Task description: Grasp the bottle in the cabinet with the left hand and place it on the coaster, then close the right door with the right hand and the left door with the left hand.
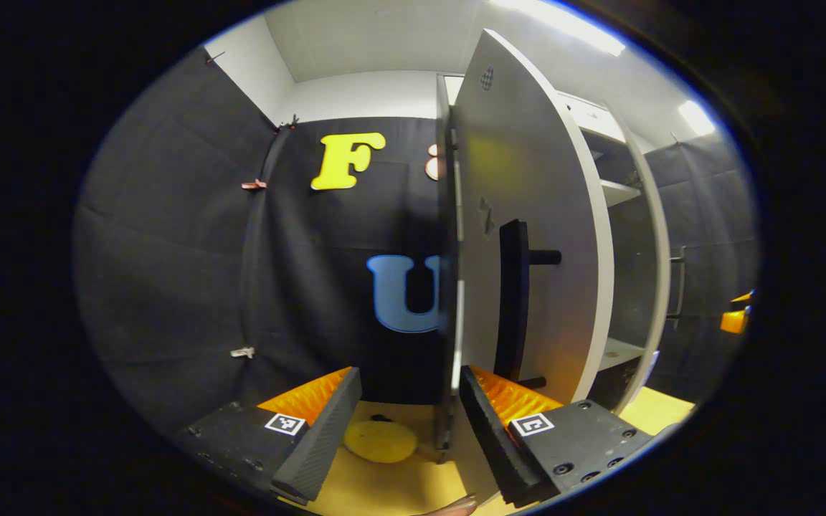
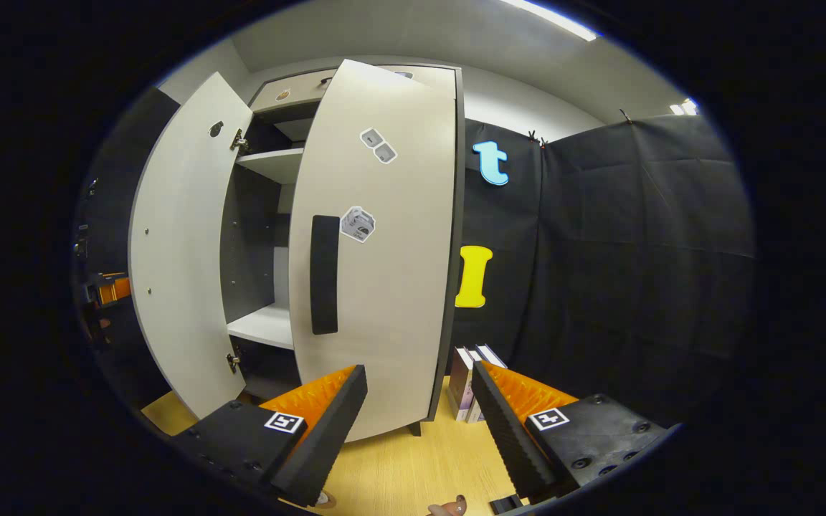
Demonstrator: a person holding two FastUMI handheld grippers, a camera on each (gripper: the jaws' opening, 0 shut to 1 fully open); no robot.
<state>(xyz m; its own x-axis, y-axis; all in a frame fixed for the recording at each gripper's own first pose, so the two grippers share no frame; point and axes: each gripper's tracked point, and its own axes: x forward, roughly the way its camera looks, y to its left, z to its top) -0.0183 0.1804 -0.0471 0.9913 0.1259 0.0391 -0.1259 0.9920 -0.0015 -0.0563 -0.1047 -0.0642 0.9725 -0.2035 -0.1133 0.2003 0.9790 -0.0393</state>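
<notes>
The left gripper (image 1: pixel 409 423) is sitting with its jaws apart and nothing between them, just in front of the left door's (image 1: pixel 528 215) edge. The door is standing ajar, its dark handle (image 1: pixel 513 301) facing the camera. Beyond it, cabinet shelves (image 1: pixel 617 192) are showing. A yellow coaster (image 1: pixel 380 441) is lying on the wooden table (image 1: pixel 384 487) between the fingers, below.
</notes>
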